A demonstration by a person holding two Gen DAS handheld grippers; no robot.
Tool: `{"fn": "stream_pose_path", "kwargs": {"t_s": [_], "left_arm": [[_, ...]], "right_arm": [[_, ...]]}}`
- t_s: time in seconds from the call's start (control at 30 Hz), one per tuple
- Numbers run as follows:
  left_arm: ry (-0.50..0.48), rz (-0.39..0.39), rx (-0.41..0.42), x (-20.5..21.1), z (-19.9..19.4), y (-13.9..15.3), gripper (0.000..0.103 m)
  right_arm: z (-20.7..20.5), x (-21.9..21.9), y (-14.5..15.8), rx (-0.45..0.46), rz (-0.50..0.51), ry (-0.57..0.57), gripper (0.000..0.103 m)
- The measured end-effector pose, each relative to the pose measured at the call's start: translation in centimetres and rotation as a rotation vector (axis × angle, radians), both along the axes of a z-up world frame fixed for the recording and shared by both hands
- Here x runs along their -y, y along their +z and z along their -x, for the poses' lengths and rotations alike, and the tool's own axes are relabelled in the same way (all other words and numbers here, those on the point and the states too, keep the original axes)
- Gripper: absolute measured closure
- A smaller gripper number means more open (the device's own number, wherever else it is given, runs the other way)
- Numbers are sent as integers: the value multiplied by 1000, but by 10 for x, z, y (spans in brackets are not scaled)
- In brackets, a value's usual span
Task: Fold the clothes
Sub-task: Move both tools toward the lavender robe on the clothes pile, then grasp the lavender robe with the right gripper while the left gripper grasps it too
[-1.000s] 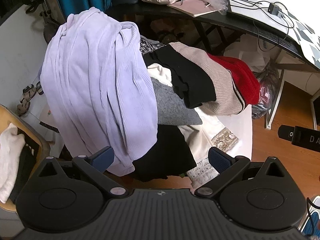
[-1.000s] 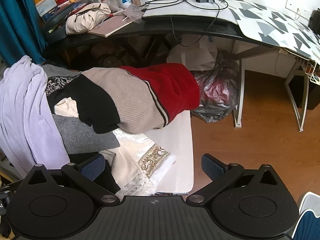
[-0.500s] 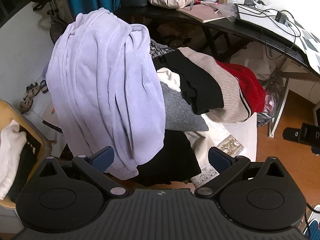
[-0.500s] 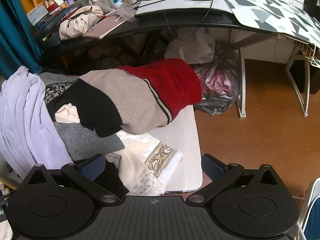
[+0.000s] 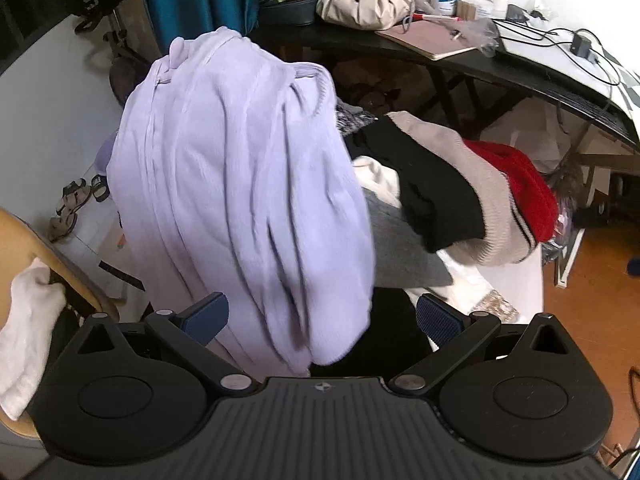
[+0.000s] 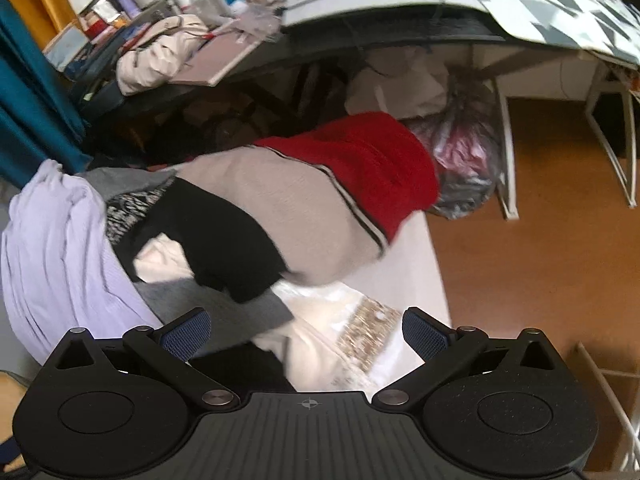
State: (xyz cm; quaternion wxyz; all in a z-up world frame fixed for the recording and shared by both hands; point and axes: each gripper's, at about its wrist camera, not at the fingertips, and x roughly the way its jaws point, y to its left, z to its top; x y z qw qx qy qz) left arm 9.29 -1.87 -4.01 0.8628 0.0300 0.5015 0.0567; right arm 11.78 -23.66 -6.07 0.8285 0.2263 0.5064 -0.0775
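A heap of clothes lies on a small white table (image 6: 420, 256). A lavender garment (image 5: 240, 200) is draped on the left side of the heap and also shows in the right wrist view (image 6: 52, 248). A black, beige and red striped sweater (image 6: 320, 188) lies on top, seen too in the left wrist view (image 5: 472, 200). Grey (image 5: 396, 248), black and cream gold-trimmed (image 6: 364, 332) pieces lie beneath. My left gripper (image 5: 322, 316) is open, close above the lavender garment's lower edge. My right gripper (image 6: 306, 330) is open above the cream piece.
A black desk (image 5: 500, 68) cluttered with a beige bag (image 5: 364, 0), notebook and cables stands behind. Plastic bags (image 6: 464, 164) lie under it. A wooden chair with a white cloth (image 5: 28, 320) is at the left. Sandals (image 5: 72, 204) lie on the floor.
Both grippers have moved in closer to the clothes heap; the lavender garment now fills more of the left wrist view. Both stay open and empty.
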Motion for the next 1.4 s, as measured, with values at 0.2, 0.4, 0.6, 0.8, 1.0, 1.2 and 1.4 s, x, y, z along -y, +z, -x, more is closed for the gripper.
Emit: {"fn": "stream_pose_path", "kwargs": {"t_s": [0.2,0.4,0.6,0.8,1.0,1.2,1.4], "left_arm": [[-29,16,43,-41,-26,-7,1],[-1,73,108,-110,-62,-2,1],[18,45,163,-179,-105,2,1],[-6,-4,188,-225,-155,2,1],[57,86,179,-280,-196,-3,18],[3,118,116,-297,-218,-18,19],[-49,168,87,-295,-221,-23,19]], "right_arm": [[-56,-52,13,11,7,31,2],[-107,-102,24,11,-25,33,6],[-153,-148,24,11,-14,4,7],[-201,-213,27,48,34,54,9],[-255,-276,34,95,63,147,23],[-292,-329,38,120,68,226,37],[-308,-366,38,130,90,295,43]]}}
